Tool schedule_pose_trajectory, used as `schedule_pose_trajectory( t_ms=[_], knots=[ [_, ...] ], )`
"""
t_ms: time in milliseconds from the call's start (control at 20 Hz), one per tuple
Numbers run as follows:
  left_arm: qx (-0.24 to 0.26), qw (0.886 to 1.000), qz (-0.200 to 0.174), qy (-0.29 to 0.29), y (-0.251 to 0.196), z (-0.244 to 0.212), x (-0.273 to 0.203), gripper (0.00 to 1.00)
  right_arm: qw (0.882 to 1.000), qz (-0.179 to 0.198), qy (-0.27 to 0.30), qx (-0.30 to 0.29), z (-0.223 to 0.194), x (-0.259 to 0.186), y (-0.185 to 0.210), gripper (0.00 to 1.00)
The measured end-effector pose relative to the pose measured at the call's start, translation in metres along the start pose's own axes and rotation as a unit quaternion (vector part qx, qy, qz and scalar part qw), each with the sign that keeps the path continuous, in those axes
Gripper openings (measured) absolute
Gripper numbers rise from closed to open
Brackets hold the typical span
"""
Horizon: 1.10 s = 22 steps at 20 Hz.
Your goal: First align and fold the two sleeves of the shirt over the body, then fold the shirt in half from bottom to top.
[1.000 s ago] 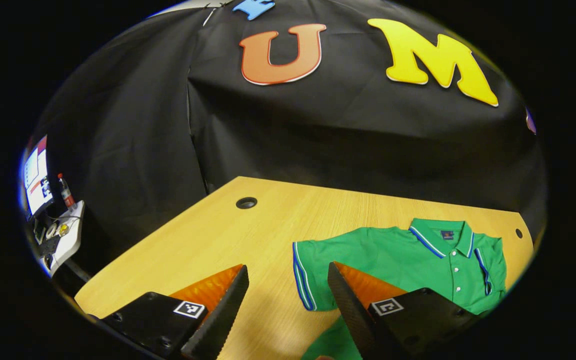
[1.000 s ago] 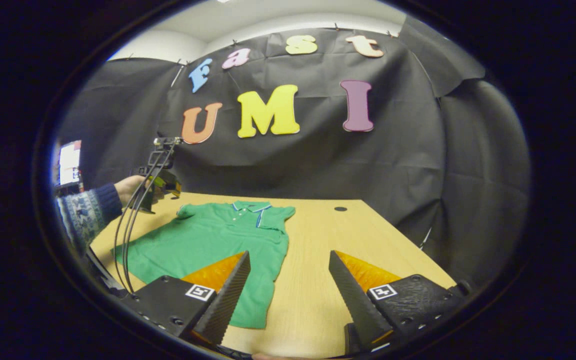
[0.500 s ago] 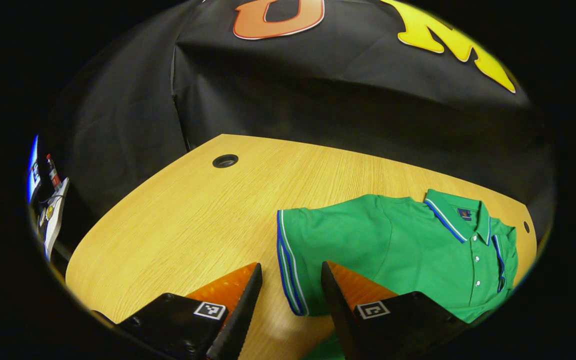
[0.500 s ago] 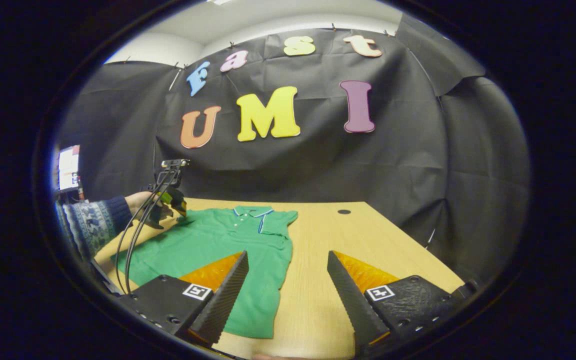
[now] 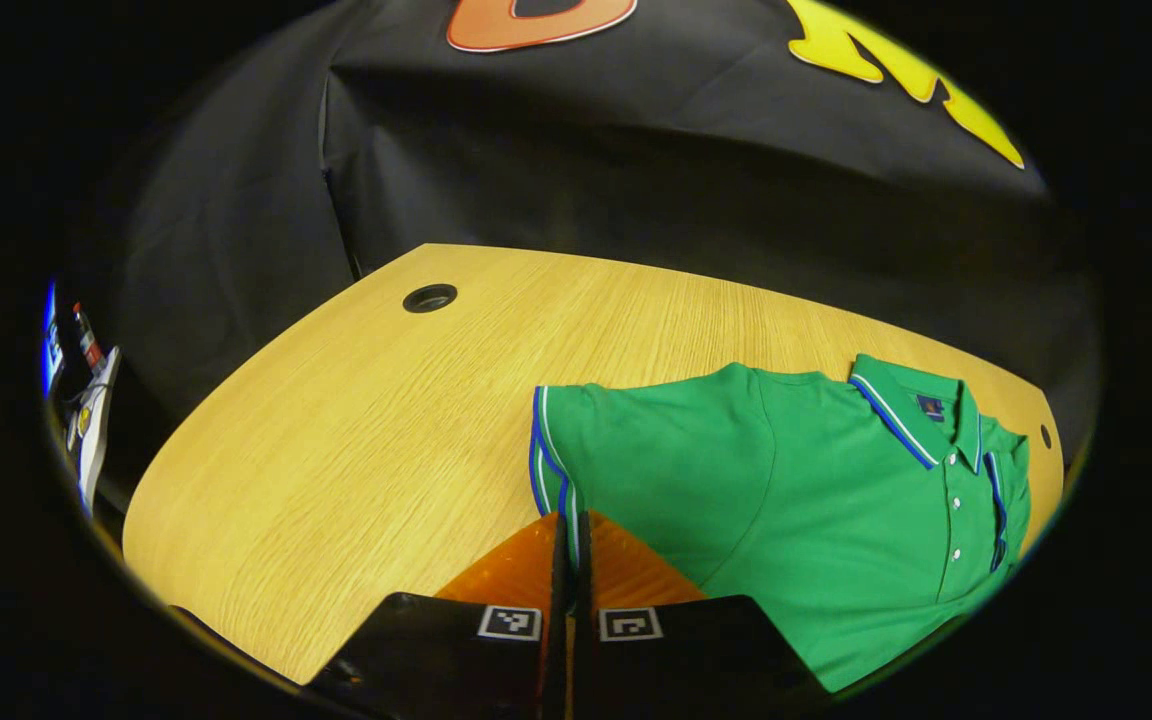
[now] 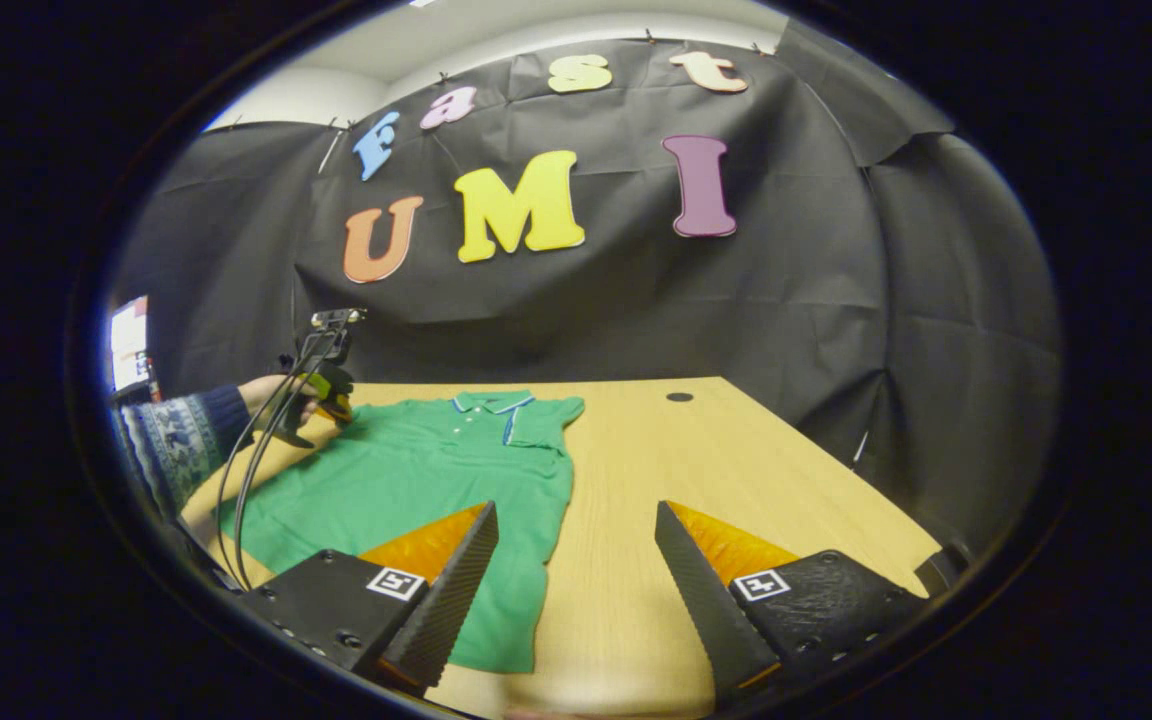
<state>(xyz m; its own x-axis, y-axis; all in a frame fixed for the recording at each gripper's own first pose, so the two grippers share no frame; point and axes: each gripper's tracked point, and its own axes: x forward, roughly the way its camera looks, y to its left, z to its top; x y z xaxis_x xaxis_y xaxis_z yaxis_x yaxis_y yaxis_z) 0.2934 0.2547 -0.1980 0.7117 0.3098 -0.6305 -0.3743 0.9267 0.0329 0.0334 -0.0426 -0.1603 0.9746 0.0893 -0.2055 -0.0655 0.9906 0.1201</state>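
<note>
- Shirt (image 5: 786,500) flat on table (image 5: 356,430), collar at far edge
- Left gripper (image 5: 566,530) pinched tight on sleeve (image 5: 561,480) hem
- Right gripper (image 6: 576,560) gaping wide, empty, beside shirt's hem

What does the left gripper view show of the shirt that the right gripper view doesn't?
Left gripper view: the left gripper, jaws shut on the striped sleeve cuff. Right gripper view: the right gripper, jaws open over the table beside the shirt's lower part, and a hand at the far sleeve. Both: the green shirt lying flat, collar away.
</note>
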Motion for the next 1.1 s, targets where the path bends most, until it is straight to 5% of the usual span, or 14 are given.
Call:
schedule_pose_trajectory(
  t_ms=[700, 900, 1050, 1100],
  knots=[
    [0.105, 0.993, -0.017, -0.044, -0.078, 0.045, -0.04, 0.06, 1.0, -0.026, 0.011, 0.012, -0.02, -0.001, -0.014, 0.96],
    [0.111, 0.988, -0.088, -0.054, -0.134, 0.046, -0.066, 0.14, 0.999, -0.03, 0.02, 0.015, -0.029, -0.001, -0.015, 0.92],
    [0.119, 0.986, -0.082, -0.089, -0.134, 0.055, -0.091, 0.89, 0.999, -0.036, 0.018, 0.007, -0.029, -0.004, -0.015, 0.96],
    [0.122, 0.985, -0.074, -0.1, -0.128, 0.061, -0.098, 1.0, 0.999, -0.035, 0.015, 0.004, -0.028, -0.007, -0.013, 0.96]
  ],
)
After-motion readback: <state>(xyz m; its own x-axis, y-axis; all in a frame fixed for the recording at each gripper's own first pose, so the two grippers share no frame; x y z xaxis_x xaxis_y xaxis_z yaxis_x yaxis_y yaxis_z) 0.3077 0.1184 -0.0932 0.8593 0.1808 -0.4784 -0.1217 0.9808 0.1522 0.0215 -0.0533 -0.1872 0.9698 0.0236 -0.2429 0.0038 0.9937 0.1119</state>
